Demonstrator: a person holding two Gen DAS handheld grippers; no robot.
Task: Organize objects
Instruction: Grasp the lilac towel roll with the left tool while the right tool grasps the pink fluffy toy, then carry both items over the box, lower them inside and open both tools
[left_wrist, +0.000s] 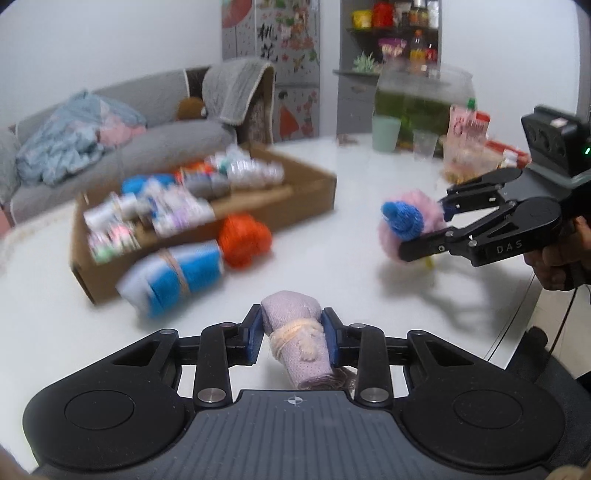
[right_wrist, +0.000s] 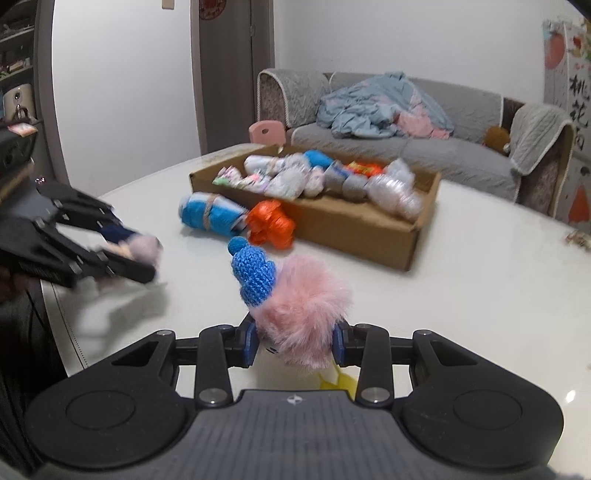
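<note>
Left gripper (left_wrist: 291, 334) angled downward over the tabletop's (left_wrist: 369, 206) near edge, clamped on a rolled mauve cloth (left_wrist: 295, 332). Cardboard box (left_wrist: 310, 188) of bundles mid-table. Right gripper (right_wrist: 295, 343) tilted downward too, gripping a pink fluffy toy (right_wrist: 306, 314) wearing a blue knitted hat (right_wrist: 253, 275).

Bare table (right_wrist: 480, 295) right of cardboard box (right_wrist: 354, 225)

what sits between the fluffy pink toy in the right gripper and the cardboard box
In the right wrist view, an orange bundle lies against the cardboard box, ahead of the pink toy.
</note>
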